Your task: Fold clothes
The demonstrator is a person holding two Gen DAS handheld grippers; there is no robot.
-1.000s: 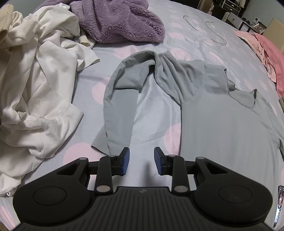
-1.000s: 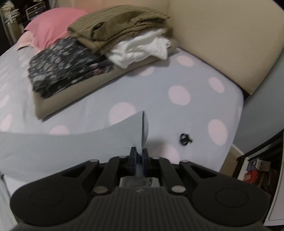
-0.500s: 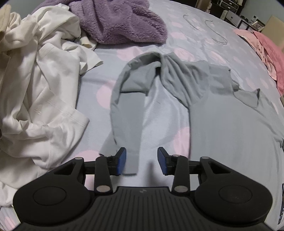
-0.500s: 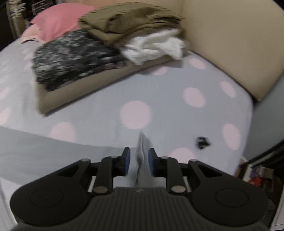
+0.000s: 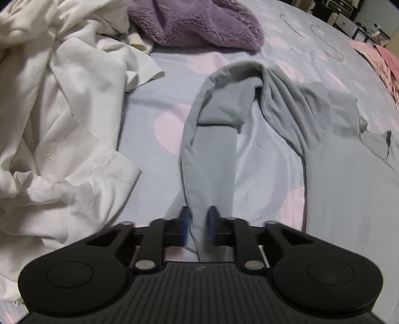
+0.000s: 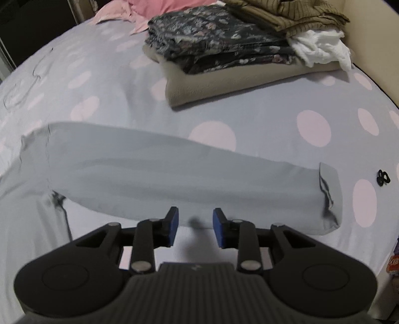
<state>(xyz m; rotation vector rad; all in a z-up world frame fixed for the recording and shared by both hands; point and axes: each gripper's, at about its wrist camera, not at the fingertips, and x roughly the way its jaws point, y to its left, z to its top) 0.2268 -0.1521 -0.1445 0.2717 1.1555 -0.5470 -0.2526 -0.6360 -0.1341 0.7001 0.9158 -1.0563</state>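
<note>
A grey long-sleeved shirt (image 5: 349, 199) lies spread on the dotted bedsheet (image 5: 149, 104). Its near sleeve (image 5: 207, 162) curves down to my left gripper (image 5: 198, 224). That gripper's blue pads are blurred and pinch the sleeve's end, with a loose thread hanging between them. In the right wrist view the other sleeve (image 6: 174, 174) lies flat and straight, with its cuff (image 6: 329, 194) at the right. My right gripper (image 6: 194, 226) hovers at that sleeve's near edge. Its jaws are opening and nothing is between them.
A heap of white clothes (image 5: 62, 124) fills the left, and a purple fleece (image 5: 194, 22) lies beyond it. Wire hangers (image 5: 324, 40) and pink clothes (image 5: 384, 57) lie far right. Folded clothes (image 6: 224, 42) sit on a beige pillow (image 6: 224, 84). A small black item (image 6: 383, 177) lies near the bed's edge.
My left gripper moved forward and down over the sleeve's end and closed on it. My right gripper let go of the other sleeve, opened and swung left, leaving that sleeve flat.
</note>
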